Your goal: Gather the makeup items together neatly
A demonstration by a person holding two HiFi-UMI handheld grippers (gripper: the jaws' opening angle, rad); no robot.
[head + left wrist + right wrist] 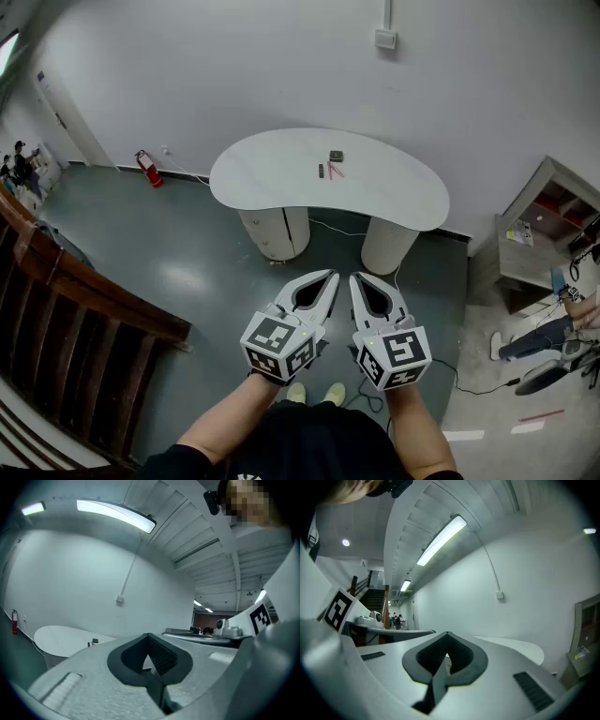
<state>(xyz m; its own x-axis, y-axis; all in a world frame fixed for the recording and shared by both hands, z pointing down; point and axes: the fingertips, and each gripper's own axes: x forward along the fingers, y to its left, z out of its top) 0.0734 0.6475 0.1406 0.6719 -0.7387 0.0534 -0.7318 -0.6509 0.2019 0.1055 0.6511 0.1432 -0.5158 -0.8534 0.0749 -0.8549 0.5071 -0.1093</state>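
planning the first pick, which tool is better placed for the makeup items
Left, marginally: the left tool and right tool are both shut and far from the table, but the makeup items lie straight ahead of the left one.

The head view looks steeply down from standing height. Both gripper views look level along their jaws; all three share the distant desk (272,173).
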